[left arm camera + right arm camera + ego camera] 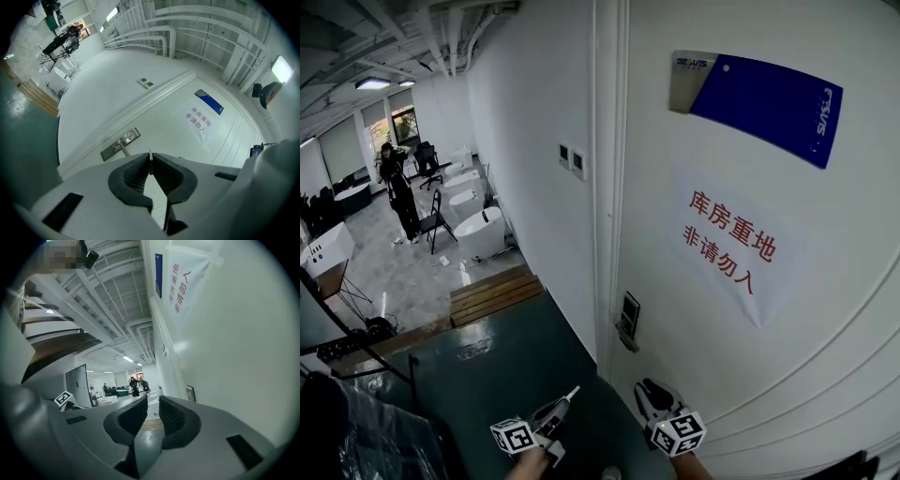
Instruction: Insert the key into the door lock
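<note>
Left gripper: we see the left gripper [150, 157] with its 2 jaws pressed together on the key [570, 397], clamping it between the ribbed pads.
Key: the thin blade stands edge-on between the pads, and its tip pokes just past the jaw tips. In the head view it points up and to the right towards the door, and we find it still apart from the lock, touching nothing but the jaws.
Door lock [626, 321]: a dark plate with a metal lever sits near the left edge of the white door [741, 366]. In the left gripper view it lies just above and left of the jaw tips.
Right gripper: the right gripper [153, 401] has its 2 jaws a narrow gap apart, and we see nothing between them, only the floor beyond. In the head view it is held low, close to the door, below the lock and to the right of the left gripper.
Door face: it bears a blue plate [759, 103] high up and, below that, a paper sign [733, 246] with red characters.
Wall: 2 wall switches [573, 160] sit left of the door frame.
Floor: a dark green floor [506, 361] lies under both grippers, with a wooden platform [495, 292] beyond it.
Background: we see a person [397, 187] standing far off among white bathtubs [478, 232].
</note>
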`<action>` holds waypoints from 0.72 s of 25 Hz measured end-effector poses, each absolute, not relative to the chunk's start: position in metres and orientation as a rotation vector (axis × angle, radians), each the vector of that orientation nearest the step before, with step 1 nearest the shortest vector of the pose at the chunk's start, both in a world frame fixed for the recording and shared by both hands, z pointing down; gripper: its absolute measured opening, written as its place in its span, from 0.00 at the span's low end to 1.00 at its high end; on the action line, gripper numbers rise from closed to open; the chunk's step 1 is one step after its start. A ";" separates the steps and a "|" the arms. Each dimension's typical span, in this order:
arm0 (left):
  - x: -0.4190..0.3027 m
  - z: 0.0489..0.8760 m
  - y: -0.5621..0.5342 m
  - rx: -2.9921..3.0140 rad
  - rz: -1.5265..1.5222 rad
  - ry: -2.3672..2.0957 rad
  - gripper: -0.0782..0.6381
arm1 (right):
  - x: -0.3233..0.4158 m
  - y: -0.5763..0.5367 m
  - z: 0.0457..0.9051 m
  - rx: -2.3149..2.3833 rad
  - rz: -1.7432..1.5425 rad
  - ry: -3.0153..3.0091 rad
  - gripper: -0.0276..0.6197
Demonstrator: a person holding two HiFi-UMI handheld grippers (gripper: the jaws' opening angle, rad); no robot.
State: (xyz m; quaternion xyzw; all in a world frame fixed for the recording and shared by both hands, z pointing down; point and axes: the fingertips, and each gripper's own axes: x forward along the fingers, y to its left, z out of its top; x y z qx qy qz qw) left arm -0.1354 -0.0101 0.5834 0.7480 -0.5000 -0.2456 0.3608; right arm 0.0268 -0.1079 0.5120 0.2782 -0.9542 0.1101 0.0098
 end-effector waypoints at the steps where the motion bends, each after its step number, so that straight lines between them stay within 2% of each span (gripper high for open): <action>1: -0.133 0.586 -0.015 1.925 -0.625 -1.286 0.15 | 0.028 -0.112 0.515 0.872 0.355 -2.981 0.14; 18: -0.119 0.580 -0.056 1.947 -0.585 -1.247 0.15 | 0.025 -0.139 0.524 0.868 0.366 -2.969 0.14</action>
